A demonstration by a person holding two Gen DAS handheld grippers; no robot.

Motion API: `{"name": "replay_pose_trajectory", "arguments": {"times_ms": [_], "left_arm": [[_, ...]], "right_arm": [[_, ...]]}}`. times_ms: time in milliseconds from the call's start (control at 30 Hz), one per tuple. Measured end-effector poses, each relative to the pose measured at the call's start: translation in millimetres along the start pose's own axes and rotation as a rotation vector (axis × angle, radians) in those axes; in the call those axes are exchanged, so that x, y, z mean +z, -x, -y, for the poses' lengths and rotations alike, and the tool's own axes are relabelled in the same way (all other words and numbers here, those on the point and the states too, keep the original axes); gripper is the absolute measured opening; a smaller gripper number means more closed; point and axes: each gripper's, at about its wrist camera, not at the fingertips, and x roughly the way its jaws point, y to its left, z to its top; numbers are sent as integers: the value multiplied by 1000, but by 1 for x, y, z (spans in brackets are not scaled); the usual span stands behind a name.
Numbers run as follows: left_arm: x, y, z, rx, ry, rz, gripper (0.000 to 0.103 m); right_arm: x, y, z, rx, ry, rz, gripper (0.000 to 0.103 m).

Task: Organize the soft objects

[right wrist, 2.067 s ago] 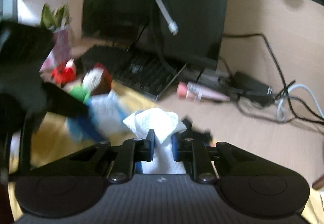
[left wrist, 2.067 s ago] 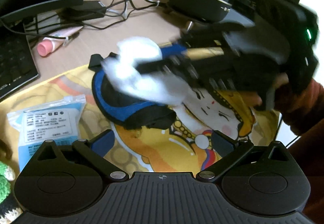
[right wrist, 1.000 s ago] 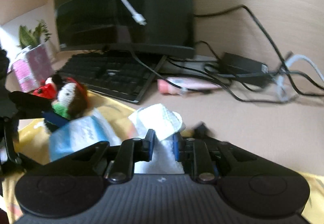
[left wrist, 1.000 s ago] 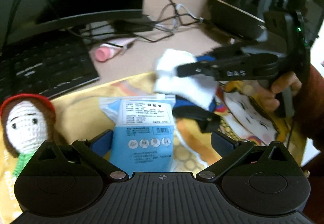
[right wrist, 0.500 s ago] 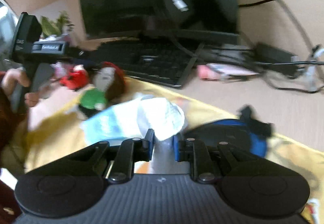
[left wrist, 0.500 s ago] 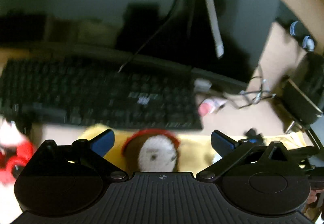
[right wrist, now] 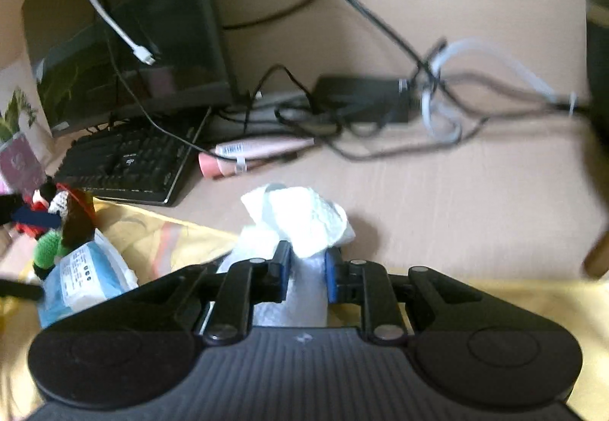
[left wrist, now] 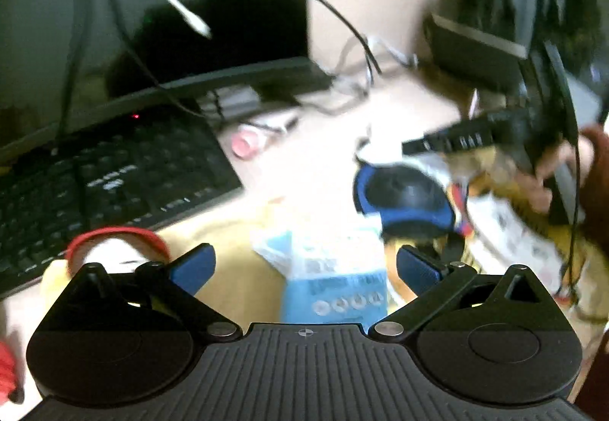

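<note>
Right now my right gripper (right wrist: 307, 265) is clamping a crumpled white tissue (right wrist: 300, 223) between its blue pads, the wad bulging up and forward past the fingertips. I am holding that gripper low and level, just above the yellow printed cloth (right wrist: 163, 234) where the cloth's far edge meets the bare desk (right wrist: 437, 200). In the left wrist view, a hand (left wrist: 548, 173) in a dark red sleeve (left wrist: 599, 192) is wrapping the right gripper's handle at the cloth's right side, with its fingers reaching in towards the middle.

My left gripper (left wrist: 304, 261) is standing wide open with nothing between its blue pads, hanging over the near edge of the cloth and pointing at the back of the desk. Just ahead of its fingers, a blue and white packet (left wrist: 335, 268) is lying flat on the cloth. Beyond the packet, a black pad with blue trim (left wrist: 407, 196) is sitting near the cloth's far edge. At the cloth's left side, a crocheted doll (right wrist: 68, 223) with a red hat and green scarf is lying by the packet.

Past the cloth, a black keyboard (left wrist: 106, 177) is sitting before a dark monitor (left wrist: 152, 2), and a pink tube (right wrist: 259, 154) is resting beside tangled cables (right wrist: 380, 109).
</note>
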Motion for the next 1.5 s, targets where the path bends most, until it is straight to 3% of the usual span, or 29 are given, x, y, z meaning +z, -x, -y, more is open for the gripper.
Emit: {"name": "replay_pose_trajectory", "arguments": {"times_ms": [200,433,667,967,1167,1333,1433,1500], "left_arm": [[-9,-18,3,-24,-2,-60,103],[-16,-32,-1,53,-5,-108,103],[-20,-34,-9,31,41,-132,103],[-22,-32,-7,45,30,-127,103],[-25,-28,-9,34,55,-115,103],[-24,-23,-13,28,99,-91,103],[-25,-21,-13,37,102,-85,103],[-26,-20,-11,46,96,-81,103]], "right_arm": [[0,-5,-22,105,41,-29,21],[5,16,-56,237,91,-11,21],[-22,30,-86,307,162,-103,21],[-32,49,-76,204,121,-73,21],[-35,79,-61,106,64,18,21],[-42,92,-39,-115,61,75,25],[-49,88,-32,-211,117,72,27],[-52,83,-25,-259,128,58,33]]}}
